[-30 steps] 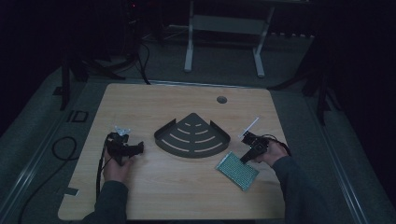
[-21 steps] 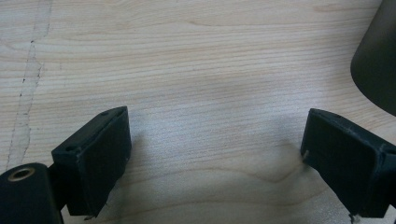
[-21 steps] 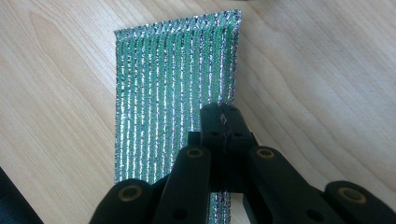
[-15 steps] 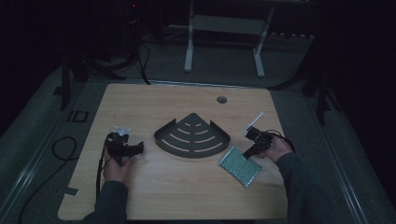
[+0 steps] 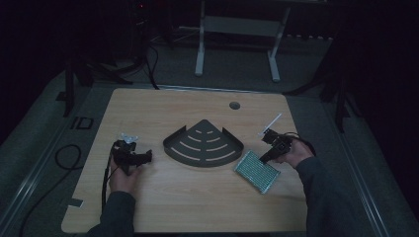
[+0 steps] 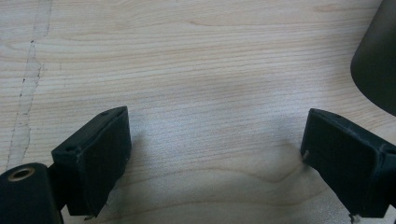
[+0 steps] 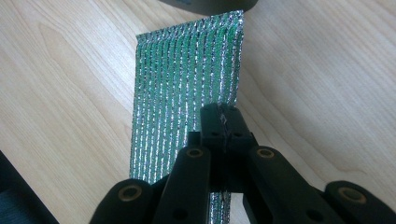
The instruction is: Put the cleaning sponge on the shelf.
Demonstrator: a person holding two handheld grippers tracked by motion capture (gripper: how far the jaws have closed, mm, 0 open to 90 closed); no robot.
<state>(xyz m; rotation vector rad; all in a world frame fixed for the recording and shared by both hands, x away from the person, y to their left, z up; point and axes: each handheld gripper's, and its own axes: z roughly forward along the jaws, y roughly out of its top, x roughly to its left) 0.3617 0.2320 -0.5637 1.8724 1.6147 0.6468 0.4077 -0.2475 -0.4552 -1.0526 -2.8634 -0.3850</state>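
In the high view, a wooden bench [image 5: 197,197] carries a dark fan-shaped rack [image 5: 203,144] at its middle. To the right of the rack and a little nearer lies a green, silver-threaded scouring pad [image 5: 256,172], one corner just beside the rack's right end. The right tool [image 5: 267,156] comes in from the right with its tip at the pad's far right edge. The left tool [image 5: 146,157] sits at the left of the bench, pointing right toward the rack, well apart from the pad. A small hole [image 5: 234,105] marks the far side of the bench, and a thin white strip [image 5: 270,123] lies far of the right hand.

In the left gripper view, the left tool [image 6: 215,154] is released, its jaws spread wide over bare wood with nothing between them; the rack's dark edge [image 6: 378,60] shows at the upper right.

In the right gripper view, the right tool [image 7: 223,119] is clenched on the pad's near edge [image 7: 187,79], jaws pressed together on the mesh. The pad stretches away toward the rack [image 7: 210,5].
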